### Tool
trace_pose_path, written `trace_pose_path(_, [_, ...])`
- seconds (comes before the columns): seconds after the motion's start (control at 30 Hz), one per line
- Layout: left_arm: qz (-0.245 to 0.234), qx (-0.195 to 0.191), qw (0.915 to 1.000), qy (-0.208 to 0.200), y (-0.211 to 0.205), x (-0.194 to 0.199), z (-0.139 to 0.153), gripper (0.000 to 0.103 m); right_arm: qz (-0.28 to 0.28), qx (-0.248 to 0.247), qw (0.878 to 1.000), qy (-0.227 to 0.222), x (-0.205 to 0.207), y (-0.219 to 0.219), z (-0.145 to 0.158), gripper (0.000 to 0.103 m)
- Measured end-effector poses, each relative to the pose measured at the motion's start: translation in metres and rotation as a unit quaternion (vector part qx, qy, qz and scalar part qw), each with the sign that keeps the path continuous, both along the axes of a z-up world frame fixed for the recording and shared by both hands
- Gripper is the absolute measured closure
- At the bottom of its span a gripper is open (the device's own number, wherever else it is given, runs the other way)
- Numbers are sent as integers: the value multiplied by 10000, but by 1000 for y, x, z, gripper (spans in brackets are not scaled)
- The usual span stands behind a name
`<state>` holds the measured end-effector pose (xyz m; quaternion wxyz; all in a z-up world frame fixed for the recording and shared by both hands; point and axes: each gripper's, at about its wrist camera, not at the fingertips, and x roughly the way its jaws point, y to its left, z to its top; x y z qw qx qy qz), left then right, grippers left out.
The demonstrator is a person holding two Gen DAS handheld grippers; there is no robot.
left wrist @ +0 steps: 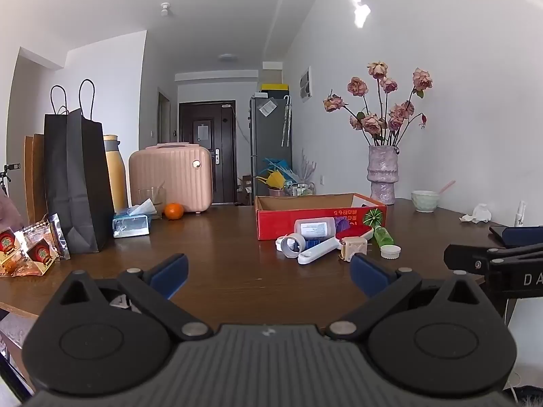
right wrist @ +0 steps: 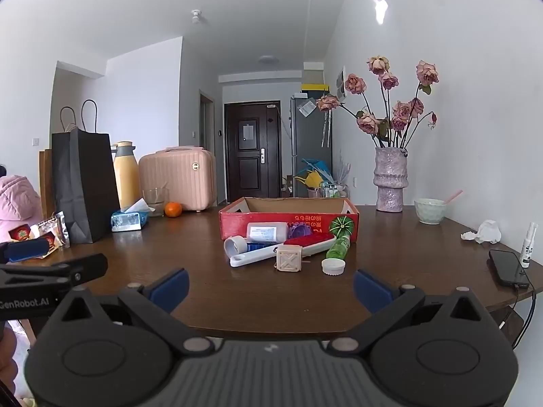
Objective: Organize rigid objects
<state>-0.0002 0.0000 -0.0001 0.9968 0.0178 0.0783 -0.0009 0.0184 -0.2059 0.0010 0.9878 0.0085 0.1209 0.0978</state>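
- Left tool (left wrist: 268, 273): blue pads spread wide, nothing between them, hovering over the near edge of the brown counter (left wrist: 220, 264).
- Right tool (right wrist: 269, 286): blue pads likewise spread wide and holding nothing, over the near edge, just right of the left tool.
- Red cardboard box (right wrist: 288, 225): open-topped, at the counter's middle, beyond both tools; inside not visible from this low angle.
- Cluster of rigid things on the counter against the box's near wall, well apart from both tools:
- White bottle with label (right wrist: 266, 232), lying on its side, touching the box's wall.
- Roll of tape (right wrist: 236, 246), on edge at the cluster's left end.
- White-handled brush with red pad (right wrist: 281, 249), lying across the cluster, handle pointing near-left.
- Small beige cube with an X on its face (right wrist: 289, 260), nearest the tools, just in front of the brush.
- Green bottle (right wrist: 338, 247), lying at the cluster's right, capless end toward the near side.
- White cap (right wrist: 333, 266), flat on the counter just near of the green bottle.
- Far left: black paper bag (right wrist: 85, 183), yellow flask (right wrist: 126, 176), pink case (right wrist: 178, 178), tissue pack (right wrist: 129, 220), glass (right wrist: 155, 200), orange (right wrist: 173, 209).
- Far right: vase of dried roses (right wrist: 389, 179), pale bowl with a pink spoon (right wrist: 430, 210), crumpled tissue (right wrist: 483, 232), spray bottle (right wrist: 528, 244), dark phone (right wrist: 507, 268) at the right edge.
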Motion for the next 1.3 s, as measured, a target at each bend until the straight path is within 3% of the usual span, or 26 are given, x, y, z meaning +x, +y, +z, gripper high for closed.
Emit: trace_pose_path(1.3, [-53,181,9998,-31,-4,-3,0,0,-7,1,10000,9,2,1,1,0])
